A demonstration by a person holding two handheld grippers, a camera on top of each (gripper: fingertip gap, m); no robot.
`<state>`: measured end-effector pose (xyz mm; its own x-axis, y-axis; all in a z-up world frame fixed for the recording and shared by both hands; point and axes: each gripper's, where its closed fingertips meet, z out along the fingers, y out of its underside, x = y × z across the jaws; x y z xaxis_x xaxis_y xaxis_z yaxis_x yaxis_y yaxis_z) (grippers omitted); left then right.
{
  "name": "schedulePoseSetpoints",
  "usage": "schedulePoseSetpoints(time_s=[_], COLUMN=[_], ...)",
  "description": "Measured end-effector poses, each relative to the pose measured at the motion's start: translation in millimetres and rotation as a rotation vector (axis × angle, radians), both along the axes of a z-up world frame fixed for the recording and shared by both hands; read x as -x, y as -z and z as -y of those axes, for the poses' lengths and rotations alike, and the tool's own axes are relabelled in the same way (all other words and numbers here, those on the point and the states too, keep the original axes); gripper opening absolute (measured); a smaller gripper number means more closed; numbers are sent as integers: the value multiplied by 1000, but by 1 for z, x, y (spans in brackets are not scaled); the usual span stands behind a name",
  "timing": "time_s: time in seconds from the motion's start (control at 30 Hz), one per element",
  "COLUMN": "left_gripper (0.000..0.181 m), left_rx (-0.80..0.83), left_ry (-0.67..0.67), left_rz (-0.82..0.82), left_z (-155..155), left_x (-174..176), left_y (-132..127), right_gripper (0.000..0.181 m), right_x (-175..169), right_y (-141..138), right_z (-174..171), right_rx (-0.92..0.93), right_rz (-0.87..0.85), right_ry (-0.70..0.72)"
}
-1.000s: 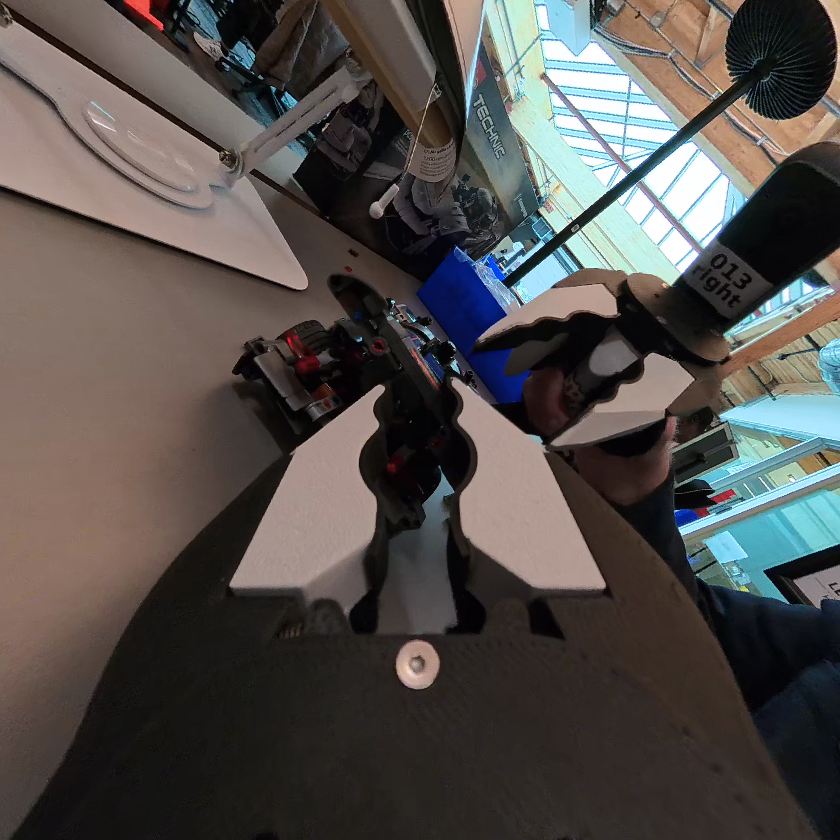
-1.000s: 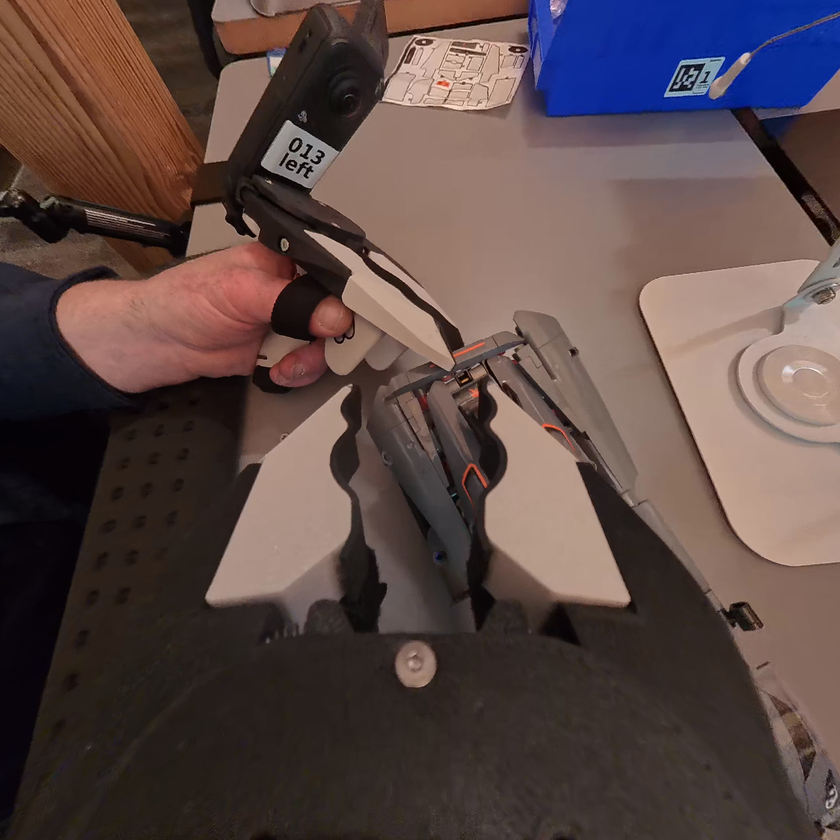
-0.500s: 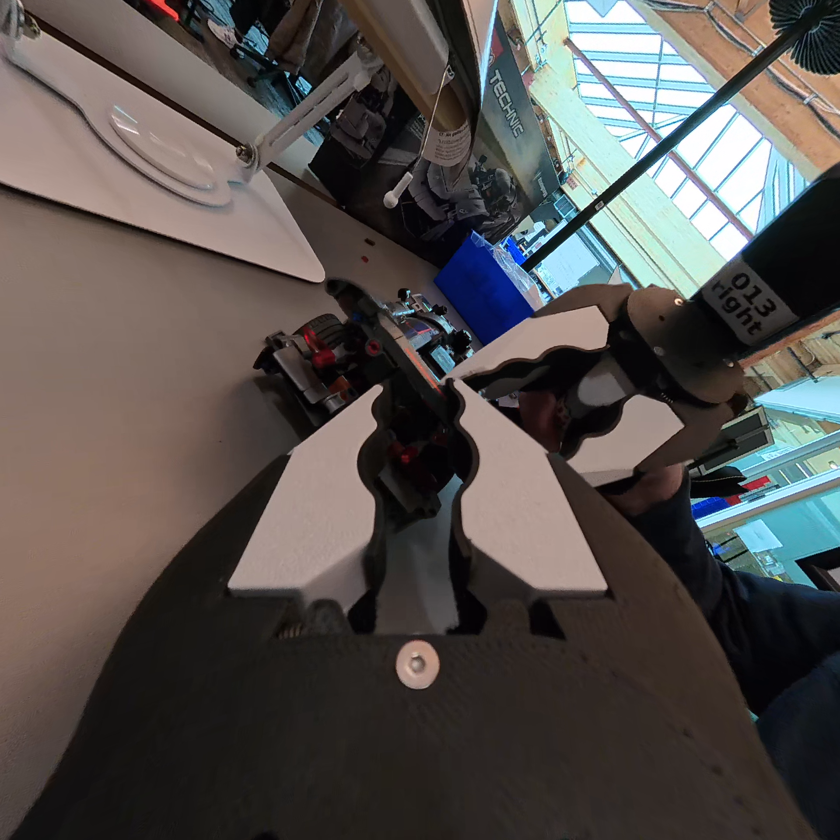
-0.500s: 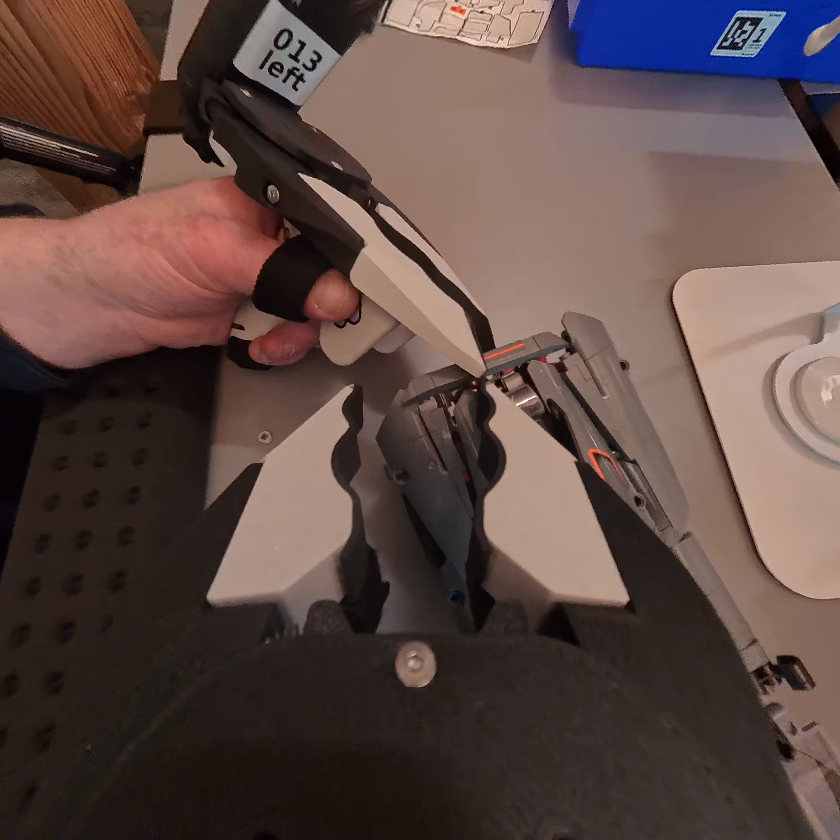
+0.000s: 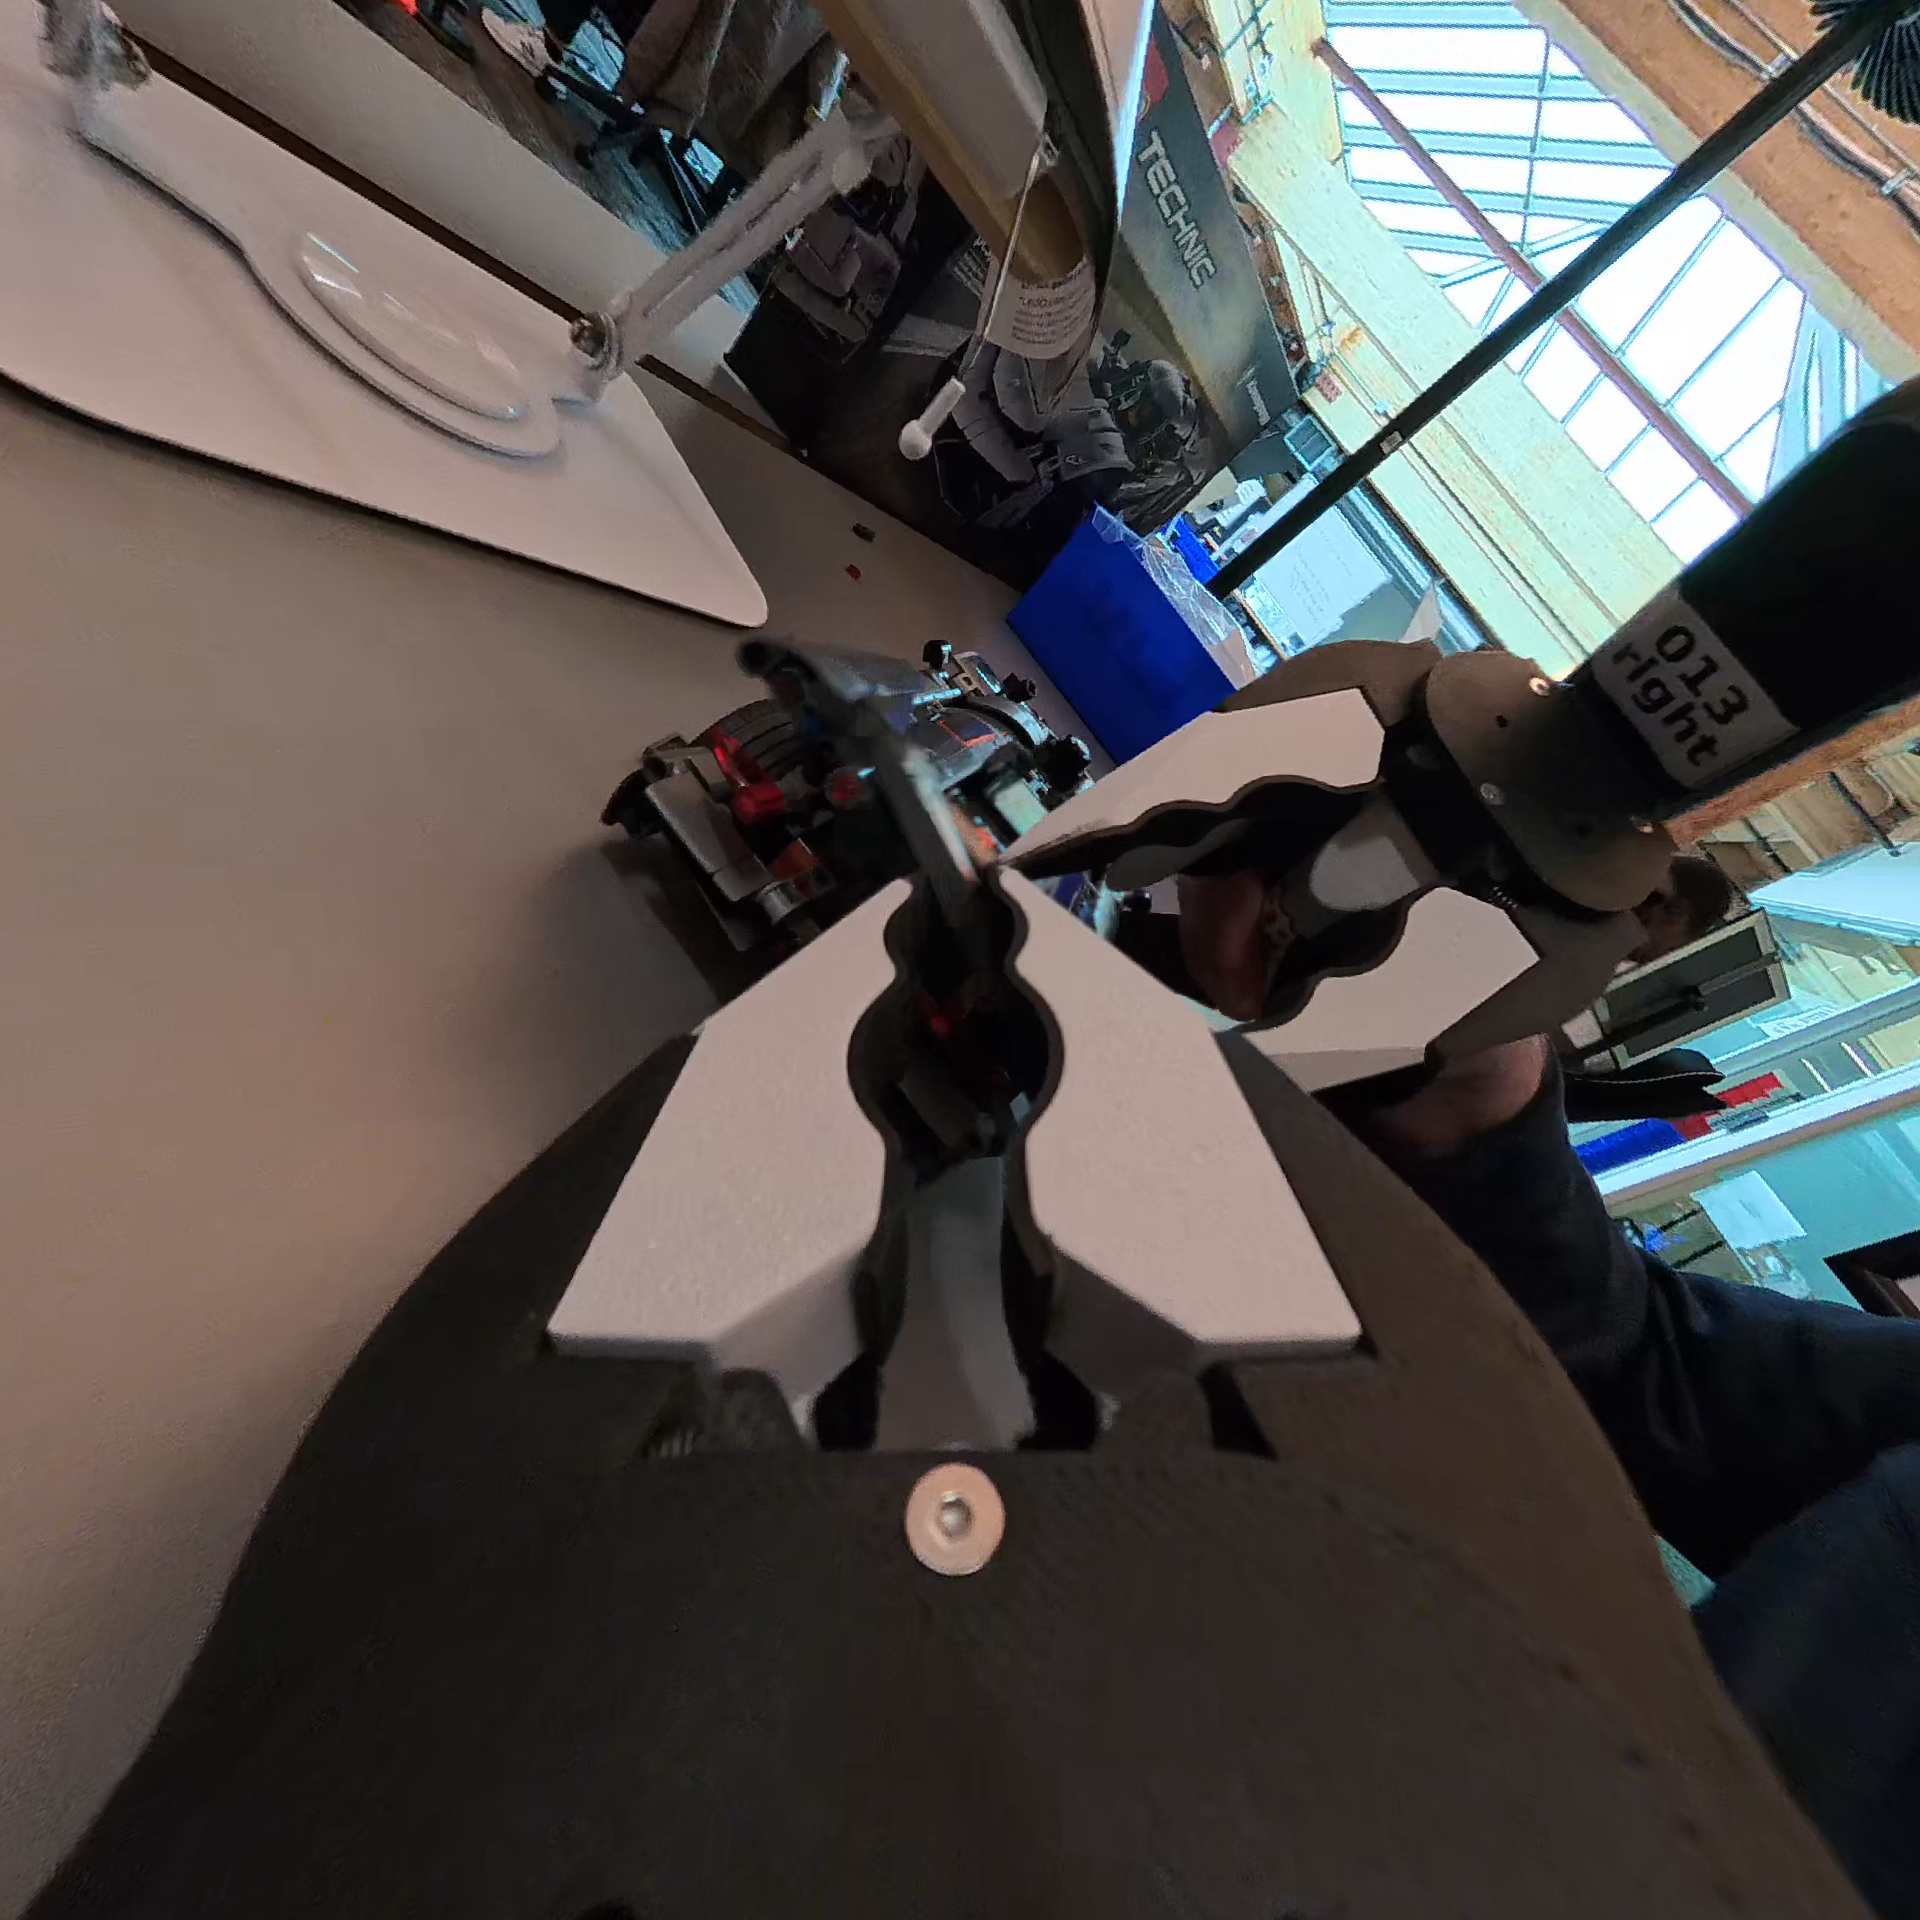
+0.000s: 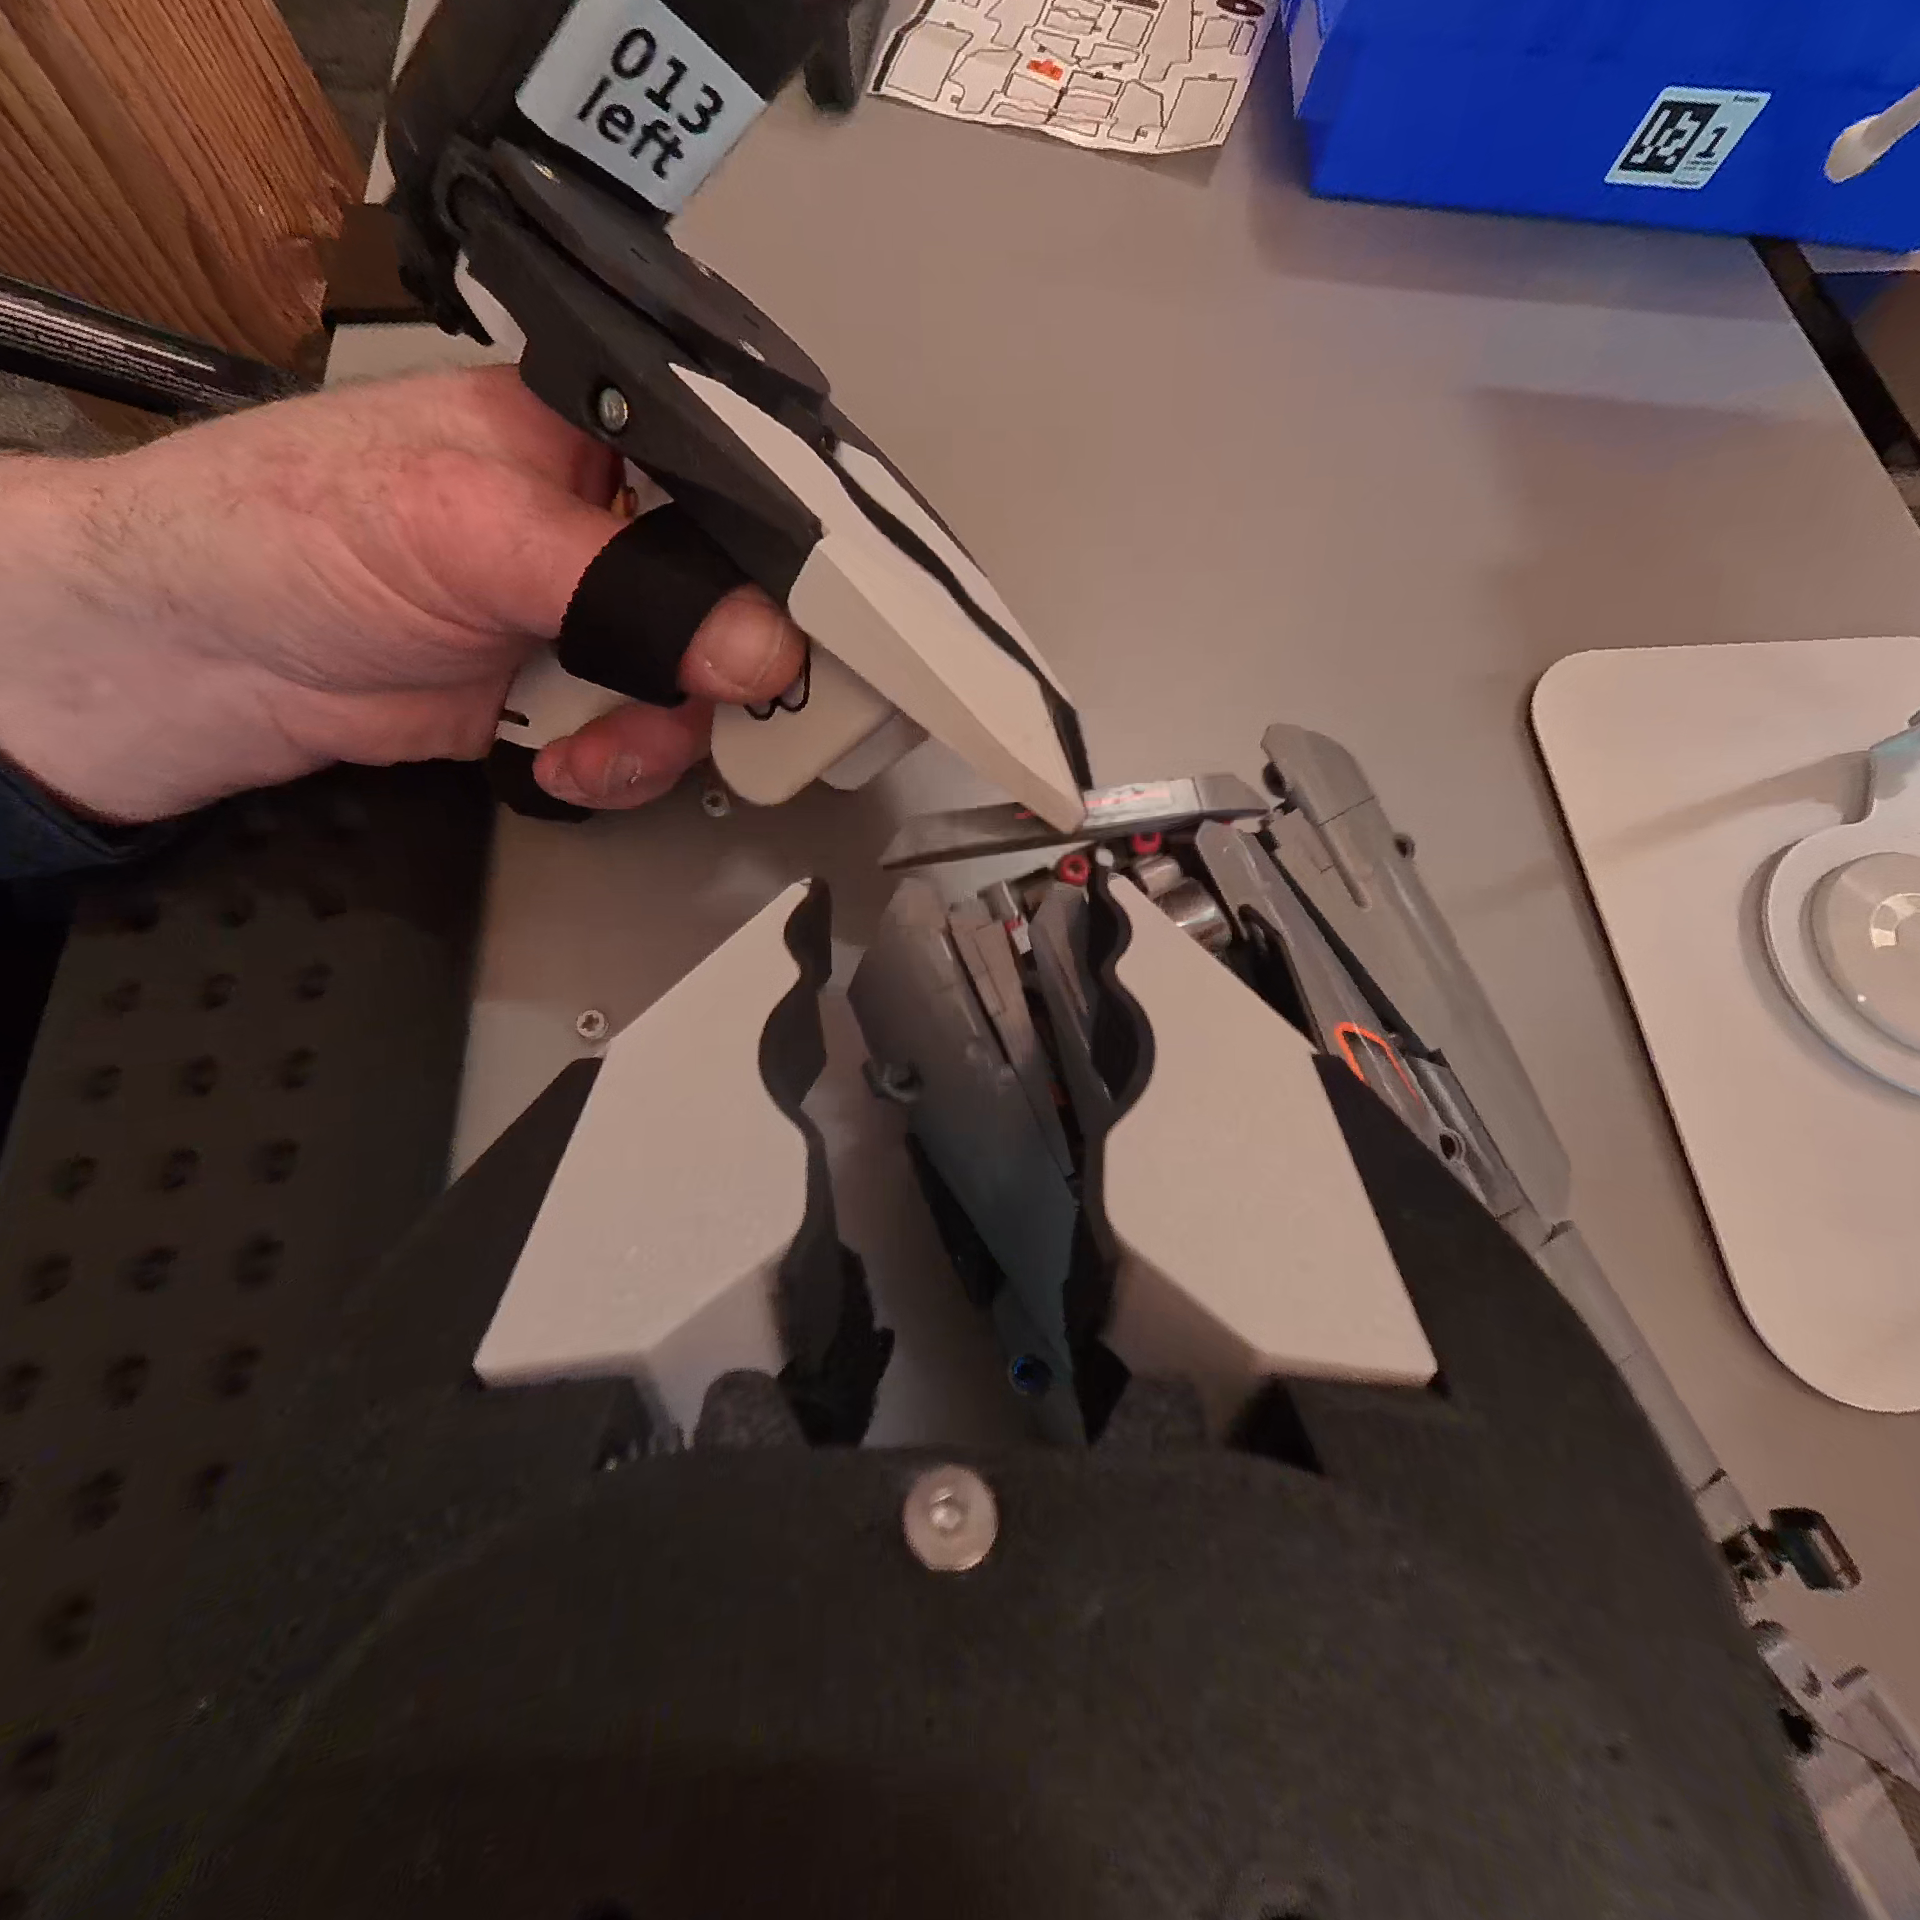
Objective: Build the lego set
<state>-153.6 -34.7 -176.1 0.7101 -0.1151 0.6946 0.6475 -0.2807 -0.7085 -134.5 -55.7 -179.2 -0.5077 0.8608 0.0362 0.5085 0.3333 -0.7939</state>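
A grey Lego car model (image 6: 1351, 987) with orange and red details lies on the grey table. My left gripper (image 5: 954, 883) is shut on a thin grey panel (image 5: 831, 665) at the model's end. In the right wrist view the left gripper (image 6: 1065, 800) pinches that panel (image 6: 1174, 800) from the upper left. My right gripper (image 6: 961, 888) is open around the model's narrow body. Its right finger touches the body and its left finger stands apart. In the left wrist view the right gripper (image 5: 1132, 945) shows jaws apart beside my fingertips, with the model (image 5: 790, 810) behind.
A white pad with a round lens base (image 6: 1714, 1039) lies right of the model. A blue bin (image 6: 1558, 104) and a printed sheet (image 6: 1070, 62) are at the back. A black perforated mat (image 6: 208, 1143) lies left. Small loose parts (image 6: 1787, 1558) lie at the lower right. The tips of both grippers are at nearly the same place.
The right gripper has moved forward along the model until its tip is beside the left gripper's. The grey panel held by the left gripper has tilted up from the body.
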Motion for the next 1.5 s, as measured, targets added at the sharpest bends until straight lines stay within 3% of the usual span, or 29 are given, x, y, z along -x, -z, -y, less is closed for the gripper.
schedulePoseSetpoints(time_s=[0.37,0.57,0.67,0.8,1.0,1.23,1.5], left_gripper=[4,4,4,4,5,10,17], left_rx=[33,20,-23,58,50,-54,-156], left_ry=[68,90,228,384,512,456,413], left_rz=[-43,-118,-201,-412,-530,-517,-355], left_z=[0,9,19,27,31,29,29], left_x=[-7,0,-16,-36,-55,-50,-44], left_y=[5,-4,-20,-14,-14,-32,-42], right_gripper=[46,45,45,40,11,5,4], right_x=[-4,-4,-6,-10,-23,-27,-24], right_y=[-1,-16,-29,-41,-38,-63,-90], right_z=[-6,-11,-11,-8,5,2,-10], right_rx=[8,60,119,205,214,337,484], right_rz=[12,-35,-71,-88,-50,-106,-208], right_ry=[-4,9,1,-29,-134,-134,-91])
